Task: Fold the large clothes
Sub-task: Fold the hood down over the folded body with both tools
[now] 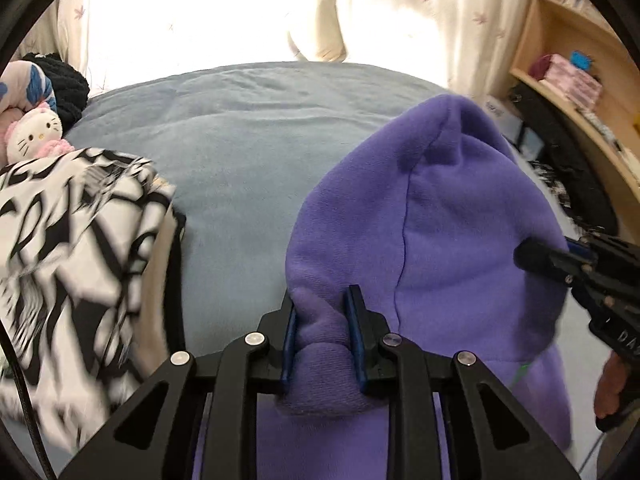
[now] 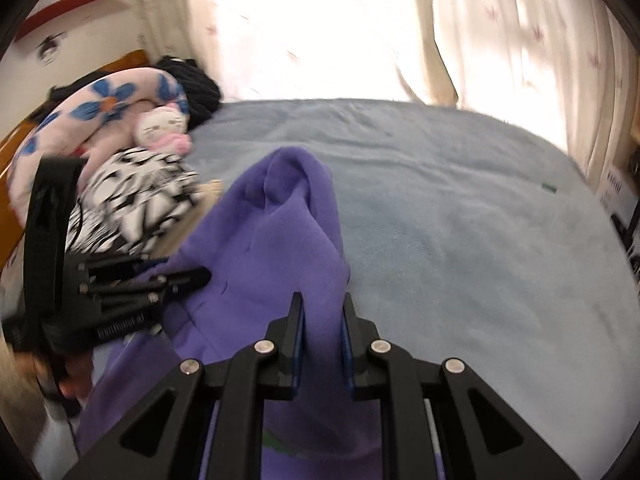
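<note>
1. The purple garment (image 1: pixel 460 220) is a thick, fleecy piece of clothing in one plain violet colour, with a soft brushed surface and a stitched seam that curves down its middle panel.
2. It hangs raised above the grey-blue bedspread (image 1: pixel 240 152), bulging forward beyond both sets of jaws and coming to a rounded peak at its far end.
3. The left gripper (image 1: pixel 324 328) has its jaws drawn narrow, and a rolled wad of the purple fabric is pinched between the blue pads, bunching out below them.
4. The right gripper (image 2: pixel 322 340) is likewise narrowed on a fold of the same garment, which rises straight up between its fingers and away ahead of them.
5. In the left wrist view the right gripper comes in from the right of the jaws, its tip pressed into the cloth's side; a hand (image 1: pixel 612 388) shows beneath it.
6. A thin green mark shows low on the garment, below the right gripper's jaws; it is too blurred to read.
7. White letters on the right gripper's black body start "DA"; the rest is cut off.
8. To the left of the left jaws lies a black-and-white patterned cloth (image 1: pixel 72 260), blurred, with a white cat plush toy (image 1: pixel 34 134) beyond it.
9. Right of the jaws stands a wooden shelf (image 1: pixel 568 64).
</note>
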Motion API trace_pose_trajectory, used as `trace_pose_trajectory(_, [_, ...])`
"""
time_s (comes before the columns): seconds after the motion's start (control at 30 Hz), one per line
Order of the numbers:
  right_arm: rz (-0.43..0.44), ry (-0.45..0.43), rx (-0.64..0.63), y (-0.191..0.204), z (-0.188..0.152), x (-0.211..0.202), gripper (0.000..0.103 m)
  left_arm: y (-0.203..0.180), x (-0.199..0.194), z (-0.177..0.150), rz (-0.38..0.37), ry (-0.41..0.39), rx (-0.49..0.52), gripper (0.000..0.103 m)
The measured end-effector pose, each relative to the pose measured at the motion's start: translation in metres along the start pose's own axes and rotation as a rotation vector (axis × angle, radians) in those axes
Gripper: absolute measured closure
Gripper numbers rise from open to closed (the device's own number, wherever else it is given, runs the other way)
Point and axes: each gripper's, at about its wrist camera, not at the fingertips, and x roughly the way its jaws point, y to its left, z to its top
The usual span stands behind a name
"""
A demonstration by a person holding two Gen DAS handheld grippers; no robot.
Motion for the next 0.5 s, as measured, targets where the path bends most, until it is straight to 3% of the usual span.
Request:
trace_pose_trajectory(0.23, [-0.124,-0.03,-0.178,0.052,-0.062,-0.071,0.083,-0.019,-0.069,-0.072,-0.081,0.058,0.004,0.081])
trace_pose_trajectory(0.3, [-0.128,-0.011,-0.203,0.063,-0.079,-0.083,0.08,-0.021,-0.077,-0.099,-0.089,0.101,0.007,0.081])
trace_pose_trajectory(0.43, [-0.103,0.023,-0.219,0.078,-0.113,-0.109,0.061,-0.016,-0.084,-0.154,-0.103,0.203,0.001,0.081])
trace_pose_trajectory(0.5, [-0.074,0.047,-0.2,0.083,-0.127,-0.119,0.06,-0.011,-0.088,-0.172,-0.117,0.242,-0.021,0.081])
